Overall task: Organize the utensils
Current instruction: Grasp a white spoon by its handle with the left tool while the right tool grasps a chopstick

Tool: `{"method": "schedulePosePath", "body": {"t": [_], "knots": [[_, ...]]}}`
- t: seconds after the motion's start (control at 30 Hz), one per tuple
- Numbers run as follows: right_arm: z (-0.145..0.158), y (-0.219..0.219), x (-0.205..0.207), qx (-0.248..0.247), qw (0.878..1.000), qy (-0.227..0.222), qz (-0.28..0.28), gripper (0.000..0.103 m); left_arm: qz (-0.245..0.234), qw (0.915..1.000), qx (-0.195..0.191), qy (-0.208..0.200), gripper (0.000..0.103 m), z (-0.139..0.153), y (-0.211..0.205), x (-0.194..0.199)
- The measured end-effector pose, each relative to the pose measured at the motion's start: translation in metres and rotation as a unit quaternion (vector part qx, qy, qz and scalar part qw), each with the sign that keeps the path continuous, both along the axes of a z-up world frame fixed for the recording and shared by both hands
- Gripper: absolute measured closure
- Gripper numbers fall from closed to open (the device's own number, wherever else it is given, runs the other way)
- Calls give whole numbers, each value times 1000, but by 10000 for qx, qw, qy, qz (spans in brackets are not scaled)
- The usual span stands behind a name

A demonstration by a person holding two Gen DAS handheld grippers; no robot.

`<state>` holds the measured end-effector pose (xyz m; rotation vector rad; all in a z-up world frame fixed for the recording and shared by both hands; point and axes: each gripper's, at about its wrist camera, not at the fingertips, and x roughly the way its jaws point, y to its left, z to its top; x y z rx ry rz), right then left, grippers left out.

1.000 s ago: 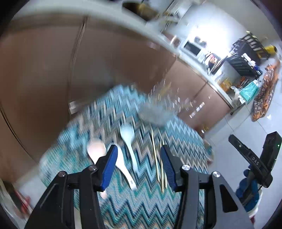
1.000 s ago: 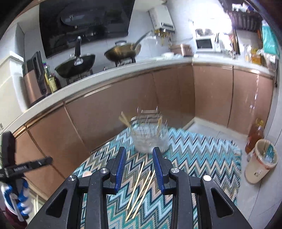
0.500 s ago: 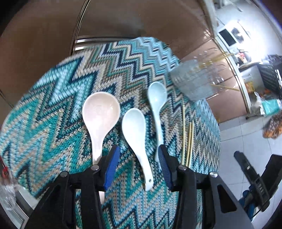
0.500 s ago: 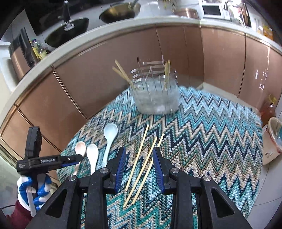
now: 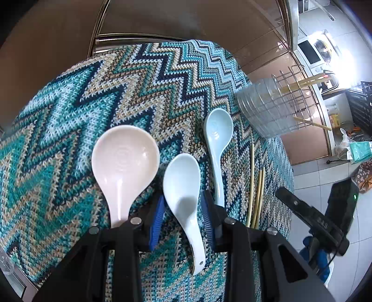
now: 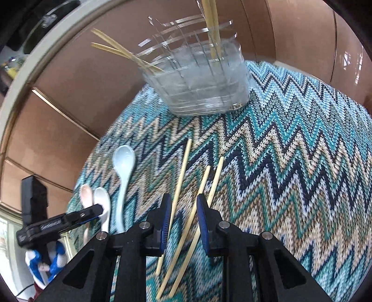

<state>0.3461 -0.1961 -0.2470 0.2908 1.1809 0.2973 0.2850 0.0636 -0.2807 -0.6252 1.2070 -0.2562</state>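
Three spoons lie on the zigzag tablecloth [image 5: 69,120]: a pinkish-white spoon [image 5: 125,160], a pale blue spoon [image 5: 183,185] and a light blue spoon [image 5: 217,139]. My left gripper [image 5: 183,204] is low over the pale blue spoon with its jaws closing either side of the bowl's neck; a thin gap still shows. Three loose chopsticks [image 6: 180,185] lie on the cloth. My right gripper [image 6: 183,202] is closing over them, with two between its jaws and not pinched, and the third under the right finger. A clear holder [image 6: 204,88] with a wire grid holds more chopsticks.
The round table's edge drops off close behind the spoons and the holder [image 5: 267,109]. Brown cabinet fronts [image 5: 162,21] stand just beyond. Tiled floor [image 5: 325,176] lies to the right. A gloved hand [image 6: 44,262] carries the left gripper at the table's left edge.
Both grippers have come down close to the cloth. The left one settled over the pale blue spoon and its jaws narrowed. The right one dropped onto the chopsticks and narrowed slightly.
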Motion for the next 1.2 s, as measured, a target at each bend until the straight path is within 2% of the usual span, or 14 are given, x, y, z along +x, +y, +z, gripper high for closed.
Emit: {"method": "schedulePosePath", "body": {"t": [0.2, 0.53, 0.73, 0.97, 1.2], "knots": [[-18, 6, 20, -241, 9994, 263, 48, 83, -24, 10000, 32, 58, 76, -1, -5, 9], [-38, 18, 41, -334, 9980, 520, 117, 87, -28, 9998, 70, 200, 81, -5, -6, 20], [-47, 25, 51, -296, 9976, 628, 81, 92, -30, 9991, 306, 285, 90, -6, -10, 25], [-42, 11, 42, 21, 9979, 648, -37, 95, -111, 9983, 492, 276, 95, -6, -14, 26], [-20, 8, 18, 214, 9989, 404, -35, 96, -112, 9993, 356, 96, 98, -3, -11, 16]]}}
